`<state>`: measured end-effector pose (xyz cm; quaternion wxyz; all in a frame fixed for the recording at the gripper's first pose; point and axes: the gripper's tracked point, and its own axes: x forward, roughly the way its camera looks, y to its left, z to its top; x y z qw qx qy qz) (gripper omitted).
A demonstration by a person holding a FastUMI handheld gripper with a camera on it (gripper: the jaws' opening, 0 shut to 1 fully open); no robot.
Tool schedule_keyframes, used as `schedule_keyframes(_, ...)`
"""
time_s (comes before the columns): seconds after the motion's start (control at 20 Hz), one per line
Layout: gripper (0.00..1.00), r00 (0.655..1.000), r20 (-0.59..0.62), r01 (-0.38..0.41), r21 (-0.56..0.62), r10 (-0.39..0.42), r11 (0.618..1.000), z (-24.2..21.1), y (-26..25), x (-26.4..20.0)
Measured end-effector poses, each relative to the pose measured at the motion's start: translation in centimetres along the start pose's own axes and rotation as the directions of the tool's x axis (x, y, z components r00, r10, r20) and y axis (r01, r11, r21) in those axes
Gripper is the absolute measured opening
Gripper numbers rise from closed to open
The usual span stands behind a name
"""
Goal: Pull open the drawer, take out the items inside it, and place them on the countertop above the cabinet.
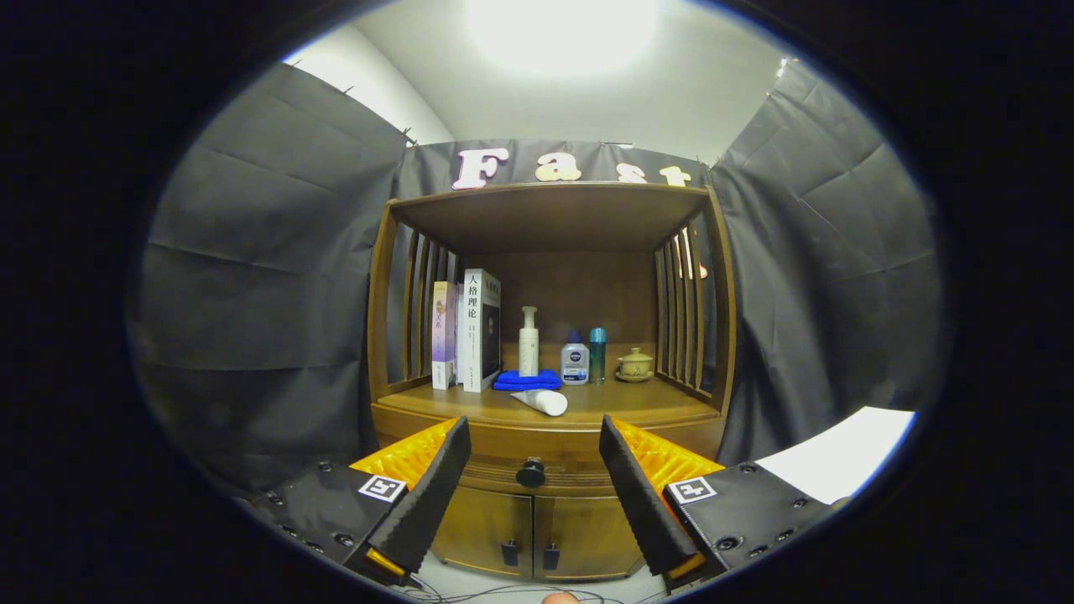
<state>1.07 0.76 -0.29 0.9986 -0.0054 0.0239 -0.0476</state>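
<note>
Gripper fingers spread wide, holding nothing. The closed drawer's black knob sits between and beyond them; a white tube lies on the countertop.

The cabinet is seen in brown wood with a smooth, faintly glossy finish, and its drawer knob in dark matt material. The claw, held open, is faced with 2 black ribbed pads over orange plastic. A blue cloth looks soft and matt.
</note>
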Motion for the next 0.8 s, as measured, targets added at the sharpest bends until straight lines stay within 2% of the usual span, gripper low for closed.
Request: schedule_keyframes(0.8, 0.98, 1.0, 0.002, -0.03, 0.001, 0.03, 1.0, -0.01, 0.84, -1.26)
